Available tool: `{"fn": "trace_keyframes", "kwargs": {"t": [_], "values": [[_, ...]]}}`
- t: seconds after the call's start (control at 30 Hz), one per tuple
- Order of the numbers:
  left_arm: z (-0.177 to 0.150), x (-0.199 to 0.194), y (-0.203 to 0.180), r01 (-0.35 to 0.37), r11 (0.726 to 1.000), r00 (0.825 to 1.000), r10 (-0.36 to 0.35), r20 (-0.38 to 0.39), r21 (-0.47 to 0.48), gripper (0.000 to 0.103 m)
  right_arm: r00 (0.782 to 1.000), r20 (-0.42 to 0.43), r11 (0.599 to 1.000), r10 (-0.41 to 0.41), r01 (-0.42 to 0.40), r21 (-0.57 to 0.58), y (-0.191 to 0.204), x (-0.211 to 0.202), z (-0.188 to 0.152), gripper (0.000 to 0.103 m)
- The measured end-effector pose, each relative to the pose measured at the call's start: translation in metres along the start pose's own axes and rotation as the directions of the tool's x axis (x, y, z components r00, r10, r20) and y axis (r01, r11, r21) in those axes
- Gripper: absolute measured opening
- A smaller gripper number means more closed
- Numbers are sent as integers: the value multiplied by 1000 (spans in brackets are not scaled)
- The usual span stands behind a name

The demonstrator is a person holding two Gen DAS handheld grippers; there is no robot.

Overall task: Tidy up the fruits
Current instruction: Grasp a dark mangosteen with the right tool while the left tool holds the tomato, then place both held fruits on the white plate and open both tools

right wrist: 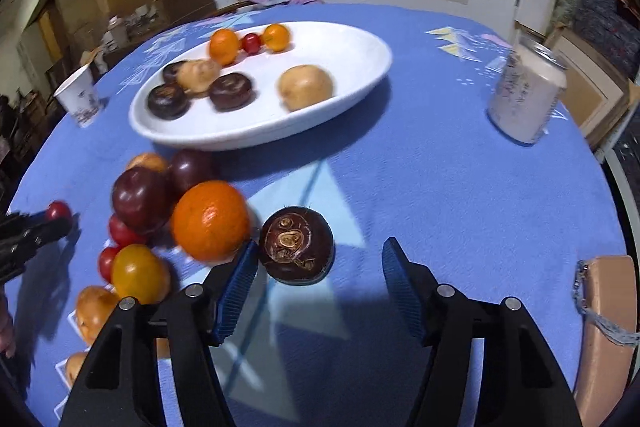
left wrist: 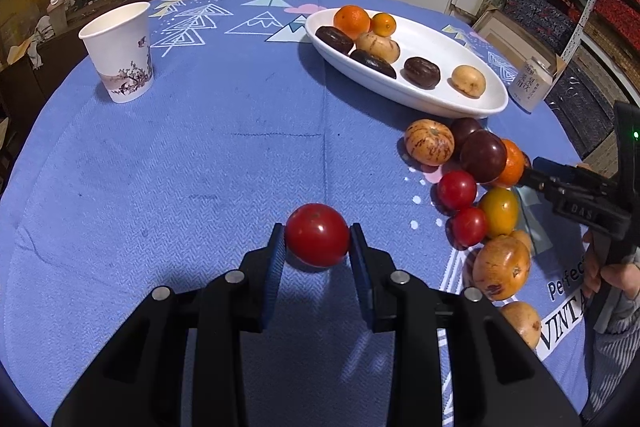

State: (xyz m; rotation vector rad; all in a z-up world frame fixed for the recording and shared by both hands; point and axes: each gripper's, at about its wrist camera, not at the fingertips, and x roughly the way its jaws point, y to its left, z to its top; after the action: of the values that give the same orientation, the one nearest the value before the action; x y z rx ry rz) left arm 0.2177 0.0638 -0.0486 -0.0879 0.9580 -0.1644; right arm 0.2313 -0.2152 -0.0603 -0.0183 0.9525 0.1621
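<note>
Left gripper (left wrist: 317, 235) clamped on tomato (left wrist: 317, 235), likely lifted for plate (left wrist: 440, 95); right gripper (right wrist: 318, 269) jaws apart around chestnut (right wrist: 296, 245).

Legible text, left wrist view:

1. Tablecloth (left wrist: 200, 167), blue, over the desk. White panel at the right edge carried black lettering, cut off by the person's sleeve: "Perfec" on the upper line, "VINTA" in larger capitals below it. The remaining letters were hidden.

2. Right gripper (left wrist: 532, 175), black body. Raised lettering on its side read "DAS"; any further characters could not be made out.

3. Can (left wrist: 530, 83), pale, standing beside the white plate (left wrist: 460, 99). It bore vertical dark Chinese characters, too small to read with certainty.

Right wrist view: the can's print was blurred and unreadable. The paper cup (left wrist: 120, 55) showed a floral picture only, no lettering.
</note>
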Motion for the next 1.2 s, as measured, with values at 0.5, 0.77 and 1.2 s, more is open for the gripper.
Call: {"fn": "trace_keyframes", "kwargs": {"t": [0.5,0.77,1.2], "values": [[-1,3,1,3,1000,1000,-3,-7,-3,32,997,17,993,77,-78,89,-9,8,2,40],[-1,6,-1,-11,1000,1000,11,16,25,32,991,95,991,89,-97,89,-9,-20,-1,40],[103,-17,-39,17,1000,989,-17,149,3,31,970,181,978,164,-183,95,5,-47,52,40]]}}
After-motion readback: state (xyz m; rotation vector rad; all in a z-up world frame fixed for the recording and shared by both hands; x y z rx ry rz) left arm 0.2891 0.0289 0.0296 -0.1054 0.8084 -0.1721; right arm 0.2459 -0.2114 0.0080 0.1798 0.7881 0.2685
